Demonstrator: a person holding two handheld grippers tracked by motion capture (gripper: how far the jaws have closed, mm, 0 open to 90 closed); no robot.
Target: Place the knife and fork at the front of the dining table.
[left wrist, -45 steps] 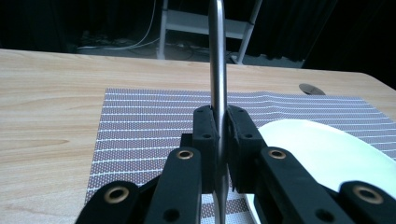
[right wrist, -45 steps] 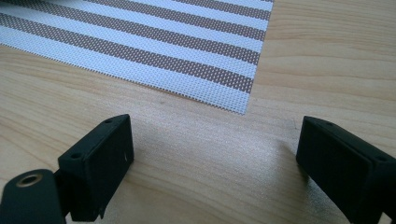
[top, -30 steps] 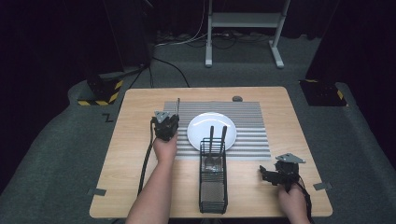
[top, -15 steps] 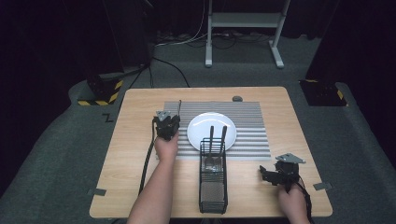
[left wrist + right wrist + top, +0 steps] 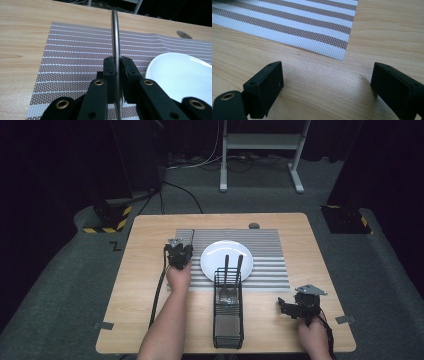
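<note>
My left gripper is shut on a thin metal utensil that points away over the left part of the striped placemat. The left gripper view has the utensil edge-on, pinched between the pads of that gripper, so I cannot tell what kind it is. The white plate lies just to its right, and its rim is in the left gripper view too. My right gripper rests low at the table's front right and points left. Its jaws stand wide apart with bare wood between them.
A black wire basket stands in front of the plate and holds two dark-handled utensils upright. A small dark round thing lies beyond the placemat's far edge. The placemat's corner lies just ahead of the right gripper.
</note>
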